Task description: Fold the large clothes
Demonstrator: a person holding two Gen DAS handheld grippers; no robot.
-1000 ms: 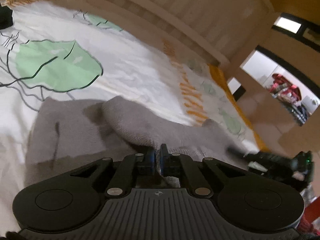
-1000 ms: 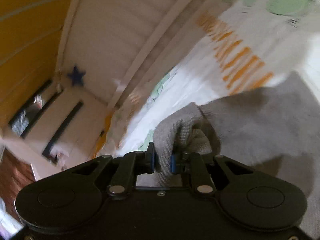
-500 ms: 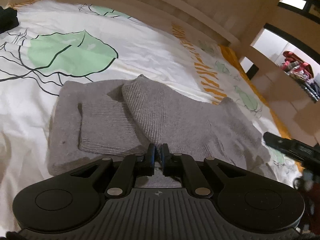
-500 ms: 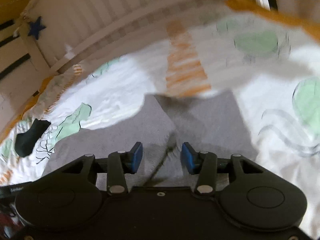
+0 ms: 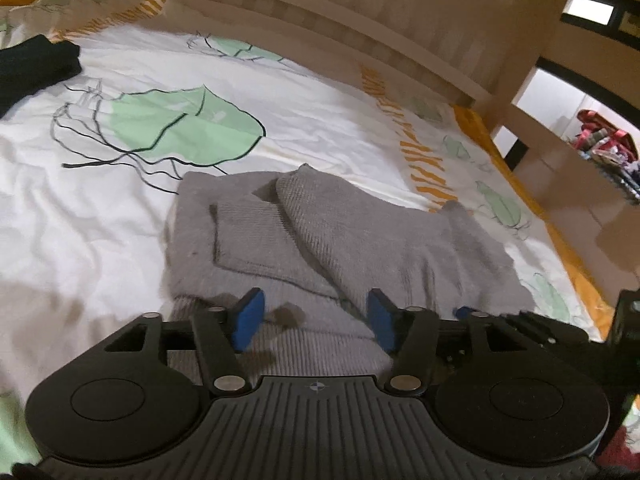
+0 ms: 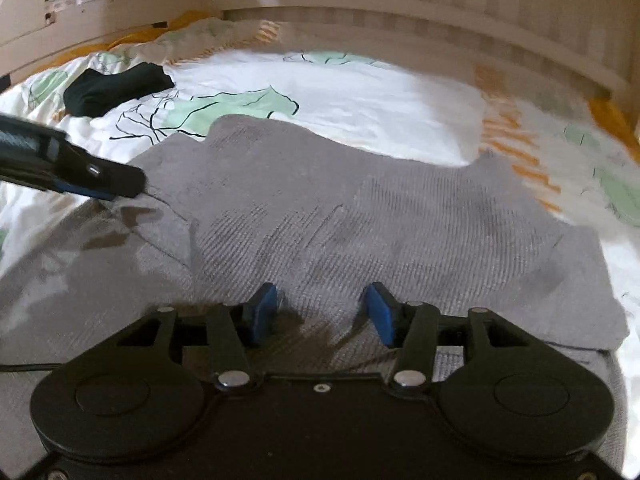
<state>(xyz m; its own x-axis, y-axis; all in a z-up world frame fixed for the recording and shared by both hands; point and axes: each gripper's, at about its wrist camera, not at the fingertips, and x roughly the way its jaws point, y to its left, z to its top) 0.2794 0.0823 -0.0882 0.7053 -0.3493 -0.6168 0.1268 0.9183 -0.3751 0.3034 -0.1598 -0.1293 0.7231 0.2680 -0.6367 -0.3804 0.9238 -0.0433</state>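
A grey knit sweater (image 5: pixel 360 240) lies folded on the bed, sleeves laid across its body; it fills the middle of the right wrist view (image 6: pixel 360 220). My left gripper (image 5: pixel 314 320) is open and empty, just above the sweater's near edge. My right gripper (image 6: pixel 320 316) is open and empty, low over the sweater's near part. The left gripper's finger (image 6: pixel 100 178) shows at the left of the right wrist view, over the sweater's left side. The right gripper's body (image 5: pixel 560 332) shows at the lower right of the left wrist view.
The bed has a white cover (image 5: pixel 120 220) with green leaf prints and orange stripes. A dark folded garment (image 6: pixel 116 88) lies at the far left of the bed. A pale slatted bed rail (image 6: pixel 440 8) runs along the far side. A shelf with colourful items (image 5: pixel 608 152) stands at the right.
Both grippers held sweater folds a second ago. The right opened first, then the left. The sweater now lies flat on the bed and both grippers have drawn back over its near edge.
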